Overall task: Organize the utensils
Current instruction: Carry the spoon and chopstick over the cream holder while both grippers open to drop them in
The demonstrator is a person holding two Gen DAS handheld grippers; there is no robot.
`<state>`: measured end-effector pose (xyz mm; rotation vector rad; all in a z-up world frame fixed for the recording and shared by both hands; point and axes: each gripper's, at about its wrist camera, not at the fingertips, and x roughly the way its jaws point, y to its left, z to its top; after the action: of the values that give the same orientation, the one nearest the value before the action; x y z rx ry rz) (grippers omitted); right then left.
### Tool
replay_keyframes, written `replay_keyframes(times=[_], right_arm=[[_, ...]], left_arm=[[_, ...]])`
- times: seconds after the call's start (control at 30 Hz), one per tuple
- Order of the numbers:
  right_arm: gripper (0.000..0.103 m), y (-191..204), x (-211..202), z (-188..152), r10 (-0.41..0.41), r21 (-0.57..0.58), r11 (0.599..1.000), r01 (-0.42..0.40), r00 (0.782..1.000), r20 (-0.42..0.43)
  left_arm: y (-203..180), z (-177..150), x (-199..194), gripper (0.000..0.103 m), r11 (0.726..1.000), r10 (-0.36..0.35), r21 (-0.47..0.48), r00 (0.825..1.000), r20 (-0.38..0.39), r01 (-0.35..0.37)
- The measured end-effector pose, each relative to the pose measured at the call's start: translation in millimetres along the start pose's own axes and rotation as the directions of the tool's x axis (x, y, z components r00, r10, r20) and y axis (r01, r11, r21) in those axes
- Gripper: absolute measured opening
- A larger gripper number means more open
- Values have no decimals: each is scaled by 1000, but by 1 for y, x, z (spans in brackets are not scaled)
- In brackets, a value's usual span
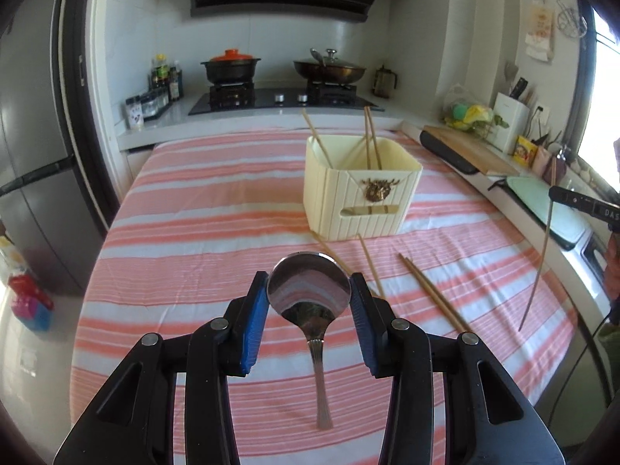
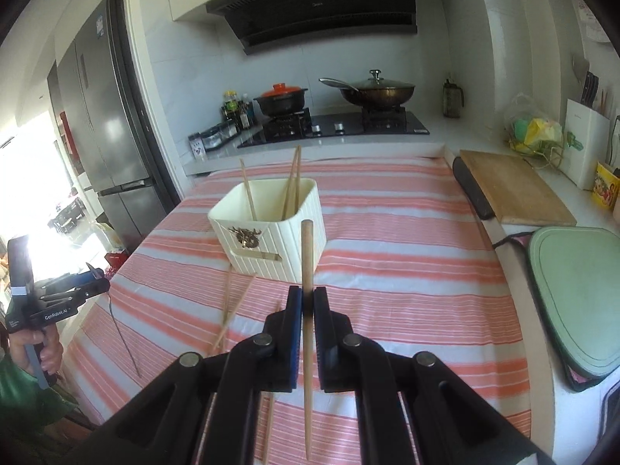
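Observation:
My left gripper [image 1: 309, 288] is shut on a shiny metal spoon [image 1: 309, 285]. Its blue pads press both sides of the bowl, and the handle hangs down above the striped cloth. My right gripper [image 2: 307, 298] is shut on a wooden chopstick [image 2: 307, 248], which stands nearly upright and is lifted off the cloth. A cream ribbed utensil holder [image 1: 360, 193] [image 2: 271, 236] stands ahead on the cloth with three chopsticks leaning inside. Several loose chopsticks [image 1: 434, 290] [image 2: 232, 310] lie in front of it. Each wrist view shows the other gripper at its edge.
A pink and white striped cloth [image 1: 193, 232] covers the table. Behind it is a stove [image 1: 283, 97] with a black pot and a wok. A wooden cutting board [image 2: 515, 190] and a green board [image 2: 577, 290] lie on the right counter. A fridge [image 2: 97, 124] stands on the left.

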<state>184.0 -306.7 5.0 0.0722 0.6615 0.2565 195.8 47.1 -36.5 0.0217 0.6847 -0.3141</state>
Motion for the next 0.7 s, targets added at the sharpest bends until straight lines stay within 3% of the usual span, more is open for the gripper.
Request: replay_keyframes(times=[0.3,0.7], right_arm=[[6,16,-6,10,31,-17,999,-30,997,67],[6,22,11,24,47,-26,999,-45,997,64]], left_arm=[[1,12,-5,42,999,-22,-25,1000,22,23],[9,36,-12,42,998,-46,-30,998,43,48]])
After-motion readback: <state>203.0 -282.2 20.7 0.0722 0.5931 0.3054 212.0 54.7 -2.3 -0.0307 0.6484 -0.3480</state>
